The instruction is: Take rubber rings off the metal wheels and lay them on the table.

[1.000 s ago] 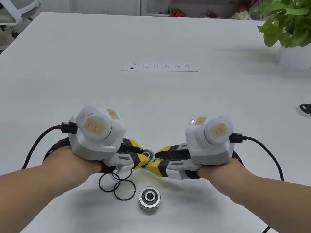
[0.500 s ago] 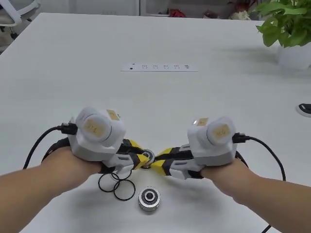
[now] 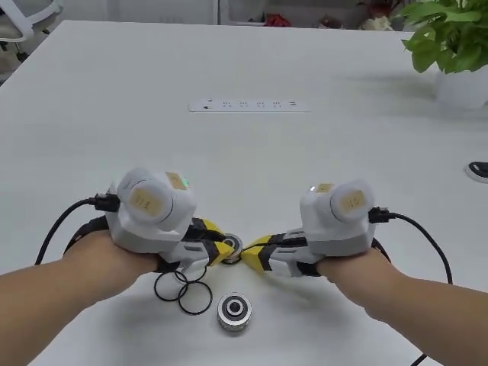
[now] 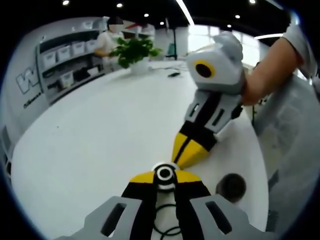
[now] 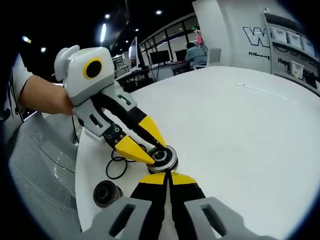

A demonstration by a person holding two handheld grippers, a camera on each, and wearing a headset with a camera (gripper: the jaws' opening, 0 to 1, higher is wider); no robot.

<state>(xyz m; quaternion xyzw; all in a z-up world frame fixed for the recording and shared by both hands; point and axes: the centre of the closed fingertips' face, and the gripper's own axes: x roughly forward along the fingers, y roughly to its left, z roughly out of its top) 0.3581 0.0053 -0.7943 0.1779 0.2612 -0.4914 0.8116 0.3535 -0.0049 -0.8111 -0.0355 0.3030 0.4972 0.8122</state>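
My left gripper (image 3: 223, 248) is shut on a small metal wheel (image 3: 232, 245) just above the white table (image 3: 252, 160). In the left gripper view the wheel (image 4: 164, 172) sits between the yellow jaw tips. My right gripper (image 3: 245, 256) is shut, its tips against the wheel's (image 5: 167, 159) dark rim; whether it pinches a ring I cannot tell. A few black rubber rings (image 3: 187, 288) lie on the table under the left gripper. A second metal wheel (image 3: 234, 311) stands near the front edge, also seen as wheel (image 5: 106, 193).
A white power strip (image 3: 249, 105) lies mid-table. A potted plant (image 3: 450, 34) stands at the far right corner, and a dark object (image 3: 479, 171) lies at the right edge. Black cables (image 3: 61, 225) trail from both grippers.
My right gripper has drawn a little to the right, away from the left gripper. The left gripper and its wheel have stayed put.
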